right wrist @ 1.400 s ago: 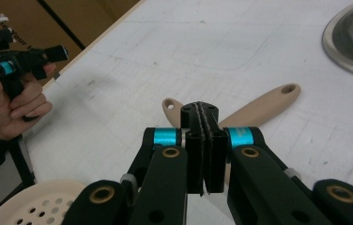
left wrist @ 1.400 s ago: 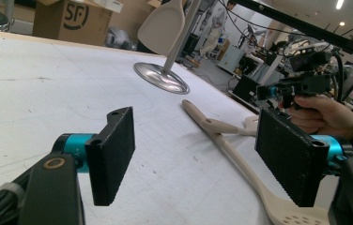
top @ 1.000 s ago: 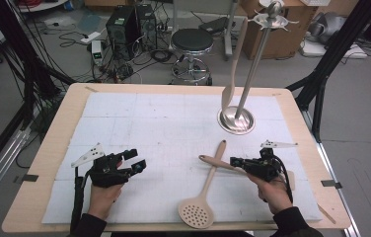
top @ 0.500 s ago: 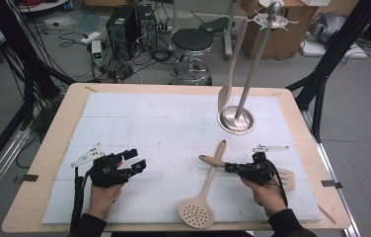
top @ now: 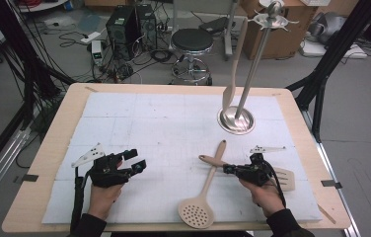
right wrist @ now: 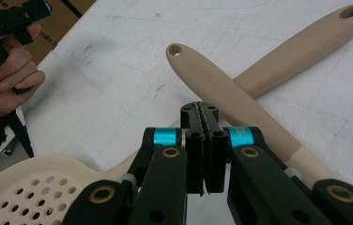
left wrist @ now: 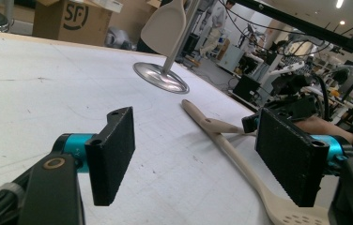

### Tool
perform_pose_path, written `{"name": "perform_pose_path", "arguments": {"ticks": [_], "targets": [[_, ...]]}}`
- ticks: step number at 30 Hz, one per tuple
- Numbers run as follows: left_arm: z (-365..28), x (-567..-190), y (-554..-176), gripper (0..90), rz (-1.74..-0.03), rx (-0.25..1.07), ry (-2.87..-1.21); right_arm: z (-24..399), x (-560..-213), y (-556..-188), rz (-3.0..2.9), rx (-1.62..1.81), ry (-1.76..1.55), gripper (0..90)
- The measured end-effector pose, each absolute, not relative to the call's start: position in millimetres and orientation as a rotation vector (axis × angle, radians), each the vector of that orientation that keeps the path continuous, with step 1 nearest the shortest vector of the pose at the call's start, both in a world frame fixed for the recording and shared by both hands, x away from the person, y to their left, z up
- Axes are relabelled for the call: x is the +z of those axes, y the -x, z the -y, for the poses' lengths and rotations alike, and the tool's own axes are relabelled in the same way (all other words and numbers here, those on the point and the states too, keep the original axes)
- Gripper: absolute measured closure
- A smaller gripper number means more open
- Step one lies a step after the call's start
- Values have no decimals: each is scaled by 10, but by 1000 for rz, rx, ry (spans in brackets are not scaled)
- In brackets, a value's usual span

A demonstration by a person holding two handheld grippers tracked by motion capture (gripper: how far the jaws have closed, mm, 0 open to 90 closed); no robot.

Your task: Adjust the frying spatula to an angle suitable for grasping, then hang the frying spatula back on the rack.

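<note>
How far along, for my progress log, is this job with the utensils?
Done: one spatula hangs on the stand. In hand: the shut right tool sits over the turner. Left: turner and skimmer lie crossed; the left tool is open.

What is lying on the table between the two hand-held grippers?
In the high view, the skimmer spoon lies between the left gripper and the right gripper, its handle crossing the slotted spatula beside the right gripper.

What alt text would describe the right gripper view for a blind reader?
The right claw, its jaws closed together, hovers over two crossed beige utensils on a white table cover: a spatula handle over a perforated skimmer.
</note>
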State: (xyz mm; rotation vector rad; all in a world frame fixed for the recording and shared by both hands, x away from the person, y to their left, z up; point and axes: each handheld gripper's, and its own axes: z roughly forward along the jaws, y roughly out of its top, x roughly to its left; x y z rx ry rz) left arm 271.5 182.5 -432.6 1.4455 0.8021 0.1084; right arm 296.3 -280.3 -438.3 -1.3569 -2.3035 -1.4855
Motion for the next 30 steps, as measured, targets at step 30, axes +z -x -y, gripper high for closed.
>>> {"name": "perform_pose_path", "arguments": {"ticks": [30], "targets": [[-1826, -4324, -2705, 295, -803, 110, -1444, 2876, -4346, -3074, 2479, -1436, 1345, 631]]}}
